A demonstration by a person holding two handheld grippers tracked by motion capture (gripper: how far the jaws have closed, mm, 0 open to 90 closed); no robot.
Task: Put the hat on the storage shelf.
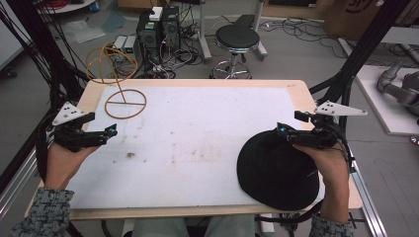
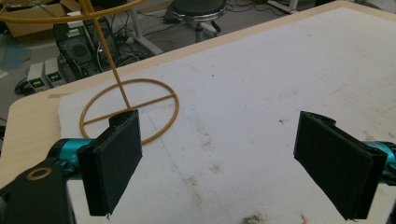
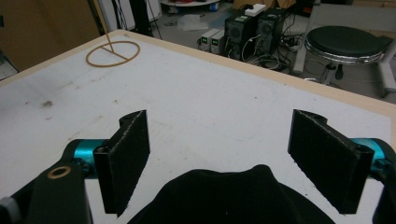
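Note:
A black hat (image 1: pixel 277 169) lies on the white mat at the near right of the table. My right gripper (image 1: pixel 280 129) hovers over the hat's far edge, jaws open; in the right gripper view the hat's crown (image 3: pixel 229 196) sits just below and between the two black pads (image 3: pixel 127 158). A yellow wire stand (image 1: pixel 124 102) with a ring base and an upper hoop stands at the far left of the mat. My left gripper (image 1: pixel 112 131) is held open above the mat's left side, short of the stand (image 2: pixel 130 109), with nothing between its pads (image 2: pixel 114 158).
The white mat (image 1: pixel 197 143) covers a wooden table (image 1: pixel 197 82). Beyond the far edge are a black stool (image 1: pixel 237 38), computer towers (image 1: pixel 158 29) and cables on the floor. Black frame struts (image 1: pixel 363 49) rise at both sides.

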